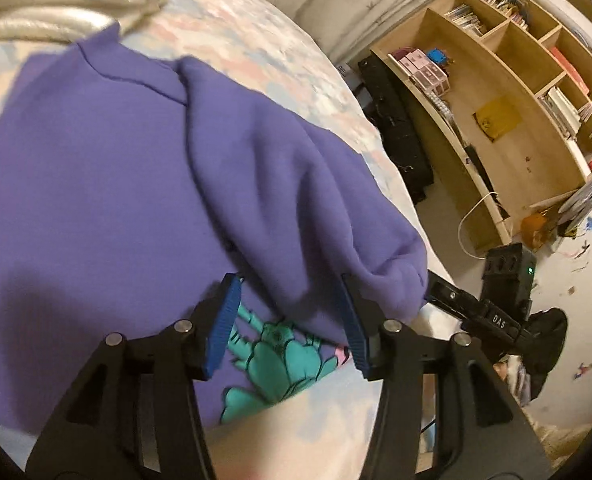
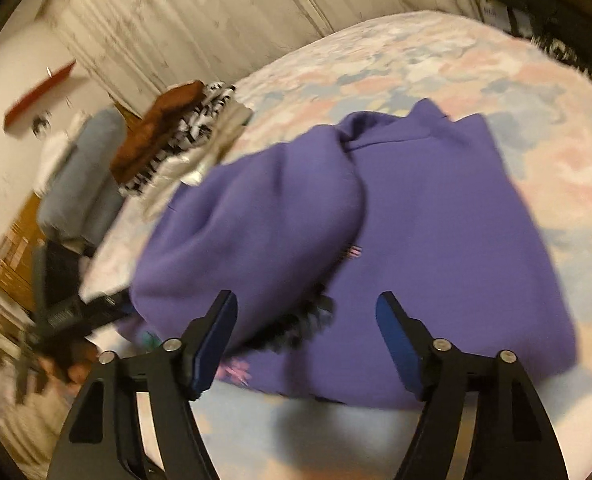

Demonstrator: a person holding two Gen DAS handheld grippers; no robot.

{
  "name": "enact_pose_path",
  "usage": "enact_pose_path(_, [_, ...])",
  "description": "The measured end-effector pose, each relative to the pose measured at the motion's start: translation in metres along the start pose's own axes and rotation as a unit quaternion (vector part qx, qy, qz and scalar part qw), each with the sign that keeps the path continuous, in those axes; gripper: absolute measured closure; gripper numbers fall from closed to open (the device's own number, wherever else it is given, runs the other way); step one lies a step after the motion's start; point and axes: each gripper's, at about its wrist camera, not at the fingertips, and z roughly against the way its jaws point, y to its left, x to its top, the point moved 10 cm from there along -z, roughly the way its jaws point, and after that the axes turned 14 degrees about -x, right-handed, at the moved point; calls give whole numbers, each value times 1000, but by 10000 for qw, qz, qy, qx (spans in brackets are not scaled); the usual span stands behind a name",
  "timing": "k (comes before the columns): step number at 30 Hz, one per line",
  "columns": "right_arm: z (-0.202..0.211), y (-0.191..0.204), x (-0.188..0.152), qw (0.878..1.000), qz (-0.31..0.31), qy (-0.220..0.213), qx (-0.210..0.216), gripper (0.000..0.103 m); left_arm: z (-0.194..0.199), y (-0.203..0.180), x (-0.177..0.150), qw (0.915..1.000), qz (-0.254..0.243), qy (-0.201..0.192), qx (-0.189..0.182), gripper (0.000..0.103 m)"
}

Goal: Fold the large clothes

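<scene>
Lying on the pastel-patterned bed (image 1: pixel 255 40), the purple sweatshirt (image 1: pixel 95 180) has one side folded over its front. Both tongs hover above its near hem with nothing gripped: the left gripper (image 1: pixel 291 320) partly spread, the right gripper (image 2: pixel 308 336) wider.

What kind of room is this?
Most likely a bedroom: a purple sweatshirt lies on a bed with a pastel cover, a wooden bookshelf stands beside it, and more clothes are piled nearby.

Warm, dim indoor light is falling across both fisheye views; edges are curving and darkening, the right view smearing with motion blur.
</scene>
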Motion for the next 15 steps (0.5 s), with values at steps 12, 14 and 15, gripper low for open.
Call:
enact_pose_path(12, [-68,34,37,9988,-287,101,373,55,-45,8,36,9973,444,-425,-394,64])
enact_pose_path(14, [-77,40,41,9992,-220,139,314,80,-41,11,43,9958,584,-706,-44,92])
enact_pose_path(15, [-77,42,43,9997,-176,84,160,82,-39,12,46,9947,653,-789,70,92])
